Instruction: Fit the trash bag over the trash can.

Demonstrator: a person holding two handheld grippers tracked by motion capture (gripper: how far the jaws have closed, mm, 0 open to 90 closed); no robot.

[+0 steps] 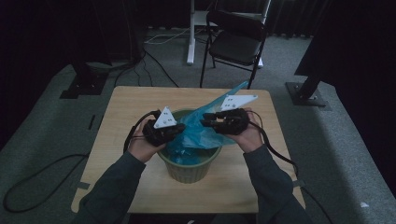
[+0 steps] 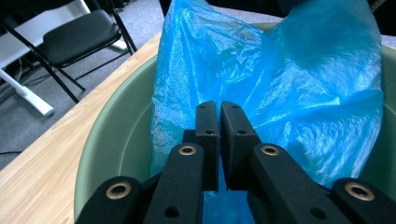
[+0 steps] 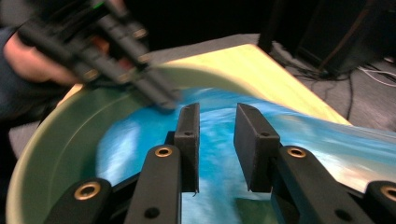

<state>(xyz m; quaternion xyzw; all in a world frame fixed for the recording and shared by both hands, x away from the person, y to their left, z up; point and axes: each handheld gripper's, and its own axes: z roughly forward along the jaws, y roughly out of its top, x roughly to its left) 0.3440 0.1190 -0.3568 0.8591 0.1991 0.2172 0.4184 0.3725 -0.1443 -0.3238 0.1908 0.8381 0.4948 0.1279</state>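
A green round bin stands on the wooden table with a blue plastic bag inside it, one flap rising toward the far right. My left gripper is at the bin's left rim. In the left gripper view its jaws stand nearly together at the bag's film, inside the bin wall. My right gripper hovers over the bin's right side. Its jaws are apart above the blurred bag, pressing nothing. The left gripper touches the bag's edge there.
A black folding chair stands beyond the table's far edge, with a white stand leg and cables on the carpet beside it. Dark stand bases sit on the floor at far left and far right. Cables trail from both grippers across the table.
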